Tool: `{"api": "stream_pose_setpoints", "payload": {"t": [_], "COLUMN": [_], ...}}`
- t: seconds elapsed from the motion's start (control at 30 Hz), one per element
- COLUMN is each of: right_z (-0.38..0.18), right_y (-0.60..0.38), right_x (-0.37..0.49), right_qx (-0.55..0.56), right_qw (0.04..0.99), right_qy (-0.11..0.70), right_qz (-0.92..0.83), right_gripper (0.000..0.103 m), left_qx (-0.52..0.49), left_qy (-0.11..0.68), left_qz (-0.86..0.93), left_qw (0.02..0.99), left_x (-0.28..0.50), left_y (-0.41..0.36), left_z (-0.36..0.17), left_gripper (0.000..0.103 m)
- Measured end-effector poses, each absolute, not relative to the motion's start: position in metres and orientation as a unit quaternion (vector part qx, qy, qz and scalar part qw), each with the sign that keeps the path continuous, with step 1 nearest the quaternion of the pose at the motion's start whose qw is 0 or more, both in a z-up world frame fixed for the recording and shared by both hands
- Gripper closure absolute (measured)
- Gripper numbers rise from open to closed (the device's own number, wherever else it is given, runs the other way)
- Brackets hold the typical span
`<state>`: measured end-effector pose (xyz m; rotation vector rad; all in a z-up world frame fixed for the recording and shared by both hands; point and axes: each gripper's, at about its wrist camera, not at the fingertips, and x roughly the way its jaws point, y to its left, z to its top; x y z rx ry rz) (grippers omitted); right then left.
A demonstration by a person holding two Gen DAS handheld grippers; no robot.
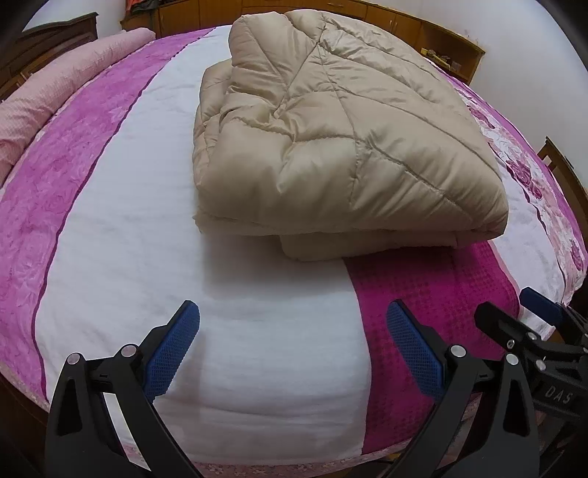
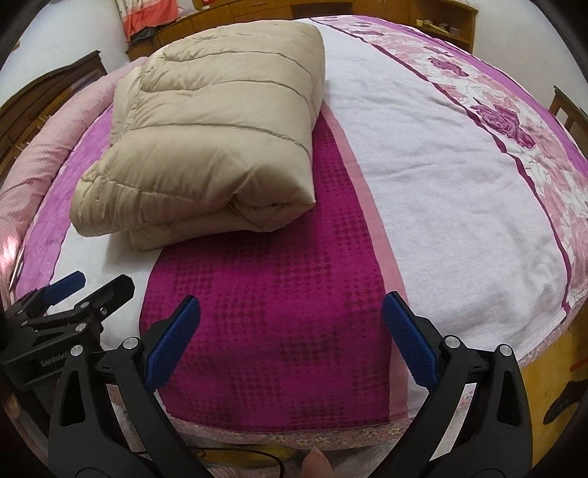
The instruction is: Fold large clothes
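A beige quilted comforter point(image 1: 330, 132) lies folded into a thick, layered bundle on the bed point(image 1: 121, 228), filling the upper middle of the left wrist view. In the right wrist view the same comforter point(image 2: 205, 139) sits in the upper left of the frame, its rounded folded edge facing the camera and its stacked layers showing at the near end.

The bundle rests partly on the white middle band of the bedspread point(image 2: 433, 176) and partly on a magenta patterned blanket point(image 2: 272, 301) that runs from under the comforter down to the near edge of the bed. A pink bolster point(image 1: 55, 95) lies along the far side of the bed at the upper left of the left wrist view, and wooden cabinets point(image 1: 415, 25) stand along the wall at the top.

The left claw point(image 1: 292, 331) hovers over the near part of the bed at the bottom of its frame, its blue-padded jaws spread wide apart with nothing between them, well short of the comforter. The right claw point(image 2: 290, 327) hangs likewise over the magenta blanket at the bottom of its frame, jaws wide apart and holding nothing. Each claw shows at the edge of the other's view: the right one point(image 1: 514, 312) at the lower right, the left one point(image 2: 92, 286) at the lower left, just beside each other.
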<state>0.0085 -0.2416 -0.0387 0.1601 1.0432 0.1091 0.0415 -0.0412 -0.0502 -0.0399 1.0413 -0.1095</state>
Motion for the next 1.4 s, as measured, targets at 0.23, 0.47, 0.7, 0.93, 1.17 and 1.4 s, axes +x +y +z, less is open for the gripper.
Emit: {"api": "stream_pose_setpoints", "payload": {"t": [0.23, 0.47, 0.7, 0.93, 1.17, 1.4], "right_z": [-0.0384, -0.0370, -0.0366, -0.0367, -0.0380, -0.0397], "right_y": [-0.2433, -0.2416, -0.2408, -0.2403, -0.2394, -0.2386], "right_x": [0.0089, 0.0080, 0.0080, 0.0081, 0.0083, 0.0087], "right_qx": [0.073, 0.072, 0.070, 0.069, 0.070, 0.069], "right_qw": [0.862, 0.862, 0.863, 0.862, 0.860, 0.860], "right_qy": [0.500, 0.499, 0.499, 0.500, 0.503, 0.504], "right_qz": [0.043, 0.045, 0.044, 0.046, 0.045, 0.048], "right_gripper": [0.005, 0.005, 0.005, 0.005, 0.005, 0.005], "left_qx": [-0.018, -0.015, -0.017, -0.018, -0.013, -0.012], "left_qy": [0.497, 0.497, 0.501, 0.502, 0.504, 0.506], "left_qz": [-0.045, -0.041, -0.043, -0.038, -0.037, -0.040], "left_qw": [0.867, 0.866, 0.864, 0.864, 0.863, 0.862], "left_x": [0.0415, 0.0424, 0.0425, 0.0429, 0.0432, 0.0423], "left_y": [-0.0418, -0.0410, -0.0402, -0.0397, -0.0405, -0.0426], "left_z": [-0.0494, -0.0500, -0.0513, -0.0520, -0.0533, -0.0538], "left_gripper": [0.006, 0.006, 0.006, 0.006, 0.006, 0.006]}}
